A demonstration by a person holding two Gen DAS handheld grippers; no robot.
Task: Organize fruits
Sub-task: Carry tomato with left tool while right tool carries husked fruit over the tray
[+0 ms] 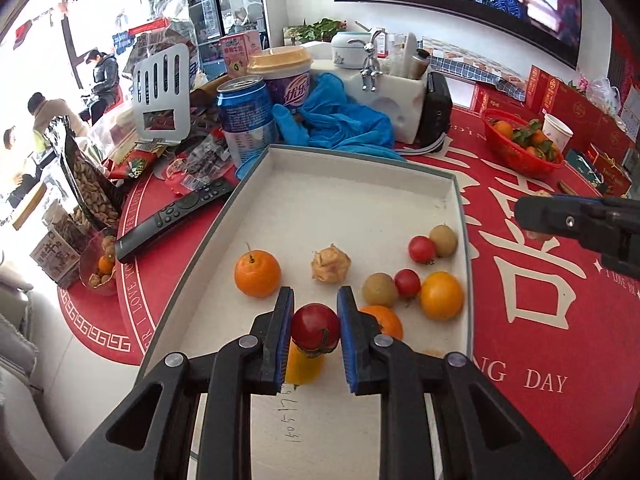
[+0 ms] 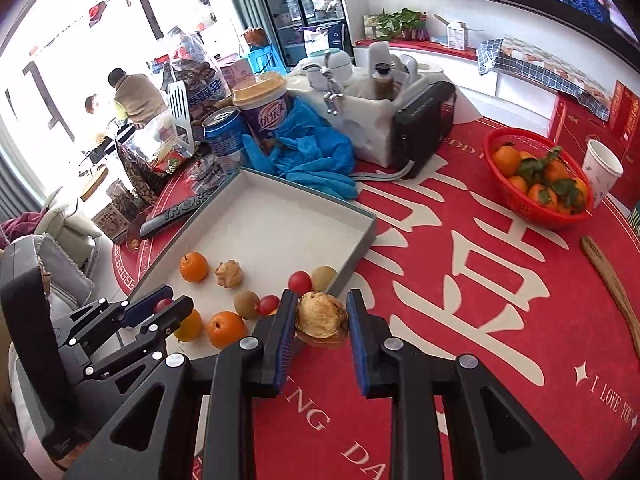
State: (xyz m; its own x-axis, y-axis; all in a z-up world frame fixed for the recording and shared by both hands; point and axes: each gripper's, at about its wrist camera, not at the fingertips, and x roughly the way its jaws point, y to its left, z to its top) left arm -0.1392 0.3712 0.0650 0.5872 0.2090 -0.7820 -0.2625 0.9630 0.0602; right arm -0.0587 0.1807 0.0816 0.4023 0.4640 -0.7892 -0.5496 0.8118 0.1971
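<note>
My left gripper (image 1: 315, 300) is shut on a red cherry tomato (image 1: 315, 326) and holds it above the white tray (image 1: 344, 196). My right gripper (image 2: 322, 300) is shut on a tan papery husk fruit (image 2: 320, 315), just right of the tray's (image 2: 276, 216) near corner, over the red cloth. In the tray lie a mandarin (image 1: 257, 273), a second husk fruit (image 1: 330, 263), two brownish kiwi-like fruits (image 1: 443, 240) (image 1: 379, 289), two cherry tomatoes (image 1: 421, 249) (image 1: 407, 282), and oranges (image 1: 441, 295). The left gripper (image 2: 160, 306) shows at the left in the right wrist view.
A red basket of mandarins (image 2: 536, 184) and a paper cup (image 2: 602, 170) stand at the far right. Behind the tray are blue gloves (image 2: 308, 152), a blue can (image 1: 246, 120), a purple cup (image 1: 286, 80), a remote (image 1: 172, 220) and snack bags. A wooden stick (image 2: 612, 284) lies right.
</note>
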